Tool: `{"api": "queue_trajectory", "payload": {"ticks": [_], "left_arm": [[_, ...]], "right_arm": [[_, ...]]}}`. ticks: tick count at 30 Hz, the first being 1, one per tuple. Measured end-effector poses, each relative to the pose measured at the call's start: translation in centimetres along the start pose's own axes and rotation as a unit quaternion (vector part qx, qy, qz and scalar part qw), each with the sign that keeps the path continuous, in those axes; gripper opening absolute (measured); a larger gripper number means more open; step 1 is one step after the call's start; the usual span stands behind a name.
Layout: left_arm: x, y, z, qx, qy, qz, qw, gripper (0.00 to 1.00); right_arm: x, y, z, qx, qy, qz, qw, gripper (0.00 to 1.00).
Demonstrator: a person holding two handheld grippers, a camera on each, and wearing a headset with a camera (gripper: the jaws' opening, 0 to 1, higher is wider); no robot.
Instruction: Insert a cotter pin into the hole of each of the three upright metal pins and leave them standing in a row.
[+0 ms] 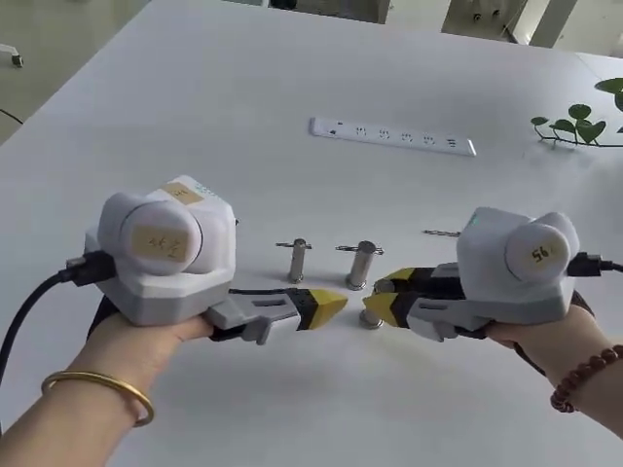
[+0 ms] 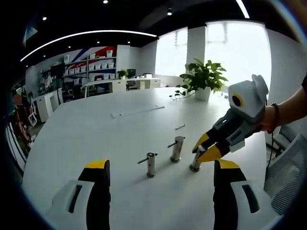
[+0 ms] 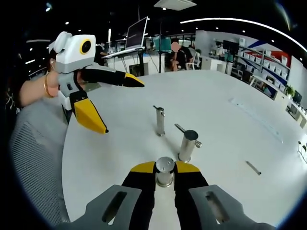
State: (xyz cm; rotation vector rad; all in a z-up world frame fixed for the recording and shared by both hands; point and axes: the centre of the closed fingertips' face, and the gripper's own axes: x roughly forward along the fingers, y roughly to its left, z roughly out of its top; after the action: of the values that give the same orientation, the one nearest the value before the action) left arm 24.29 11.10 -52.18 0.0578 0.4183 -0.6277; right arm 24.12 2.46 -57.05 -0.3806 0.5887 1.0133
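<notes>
The right tool [image 3: 164, 173] is clamping its jaws on the nearest upright metal pin [image 3: 164, 165], which is standing on the white bench [image 1: 195, 117]. The left tool [image 2: 161, 166] is hovering above the bench with its jaws spread wide, holding nothing. Two more pins, the middle pin [image 1: 360, 265] and the far pin [image 1: 298, 261], are standing in line with the held one, each carrying a cotter pin [image 1: 293, 245] through its top. A loose cotter pin [image 1: 441, 233] is lying beyond them. A power strip [image 1: 392, 135] is lying farther back.
</notes>
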Motion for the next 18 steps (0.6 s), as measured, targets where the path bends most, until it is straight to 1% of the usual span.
{"api": "queue_trajectory", "payload": {"ticks": [8, 10, 11, 13, 16, 18], "left_arm": [[0.03, -0.03, -0.05, 0.002, 0.002, -0.001, 1.0000, 0.89], [0.02, -0.04, -0.08, 0.001, 0.003, -0.001, 1.0000, 0.89], [0.02, -0.04, -0.10, 0.001, 0.003, -0.001, 1.0000, 0.89], [0.01, -0.05, -0.12, 0.002, 0.004, -0.001, 1.0000, 0.89], [0.00, -0.04, -0.15, 0.002, 0.005, 0.000, 1.0000, 0.89], [0.02, -0.06, -0.13, 0.001, 0.004, -0.001, 1.0000, 0.89]], "right_arm": [[0.11, -0.08, -0.02, 0.012, -0.004, -0.011, 0.9999, 0.09], [0.17, -0.11, -0.18, 0.015, -0.001, -0.013, 0.9998, 0.10], [0.23, -0.13, -0.44, 0.017, 0.006, -0.016, 0.9997, 0.11], [0.26, -0.14, -0.58, 0.020, 0.008, -0.018, 0.9996, 0.17], [0.12, 0.07, -0.39, 0.020, 0.003, -0.014, 0.9997, 0.17], [-0.03, 0.12, -0.34, 0.018, 0.005, -0.013, 0.9997, 0.19]]}}
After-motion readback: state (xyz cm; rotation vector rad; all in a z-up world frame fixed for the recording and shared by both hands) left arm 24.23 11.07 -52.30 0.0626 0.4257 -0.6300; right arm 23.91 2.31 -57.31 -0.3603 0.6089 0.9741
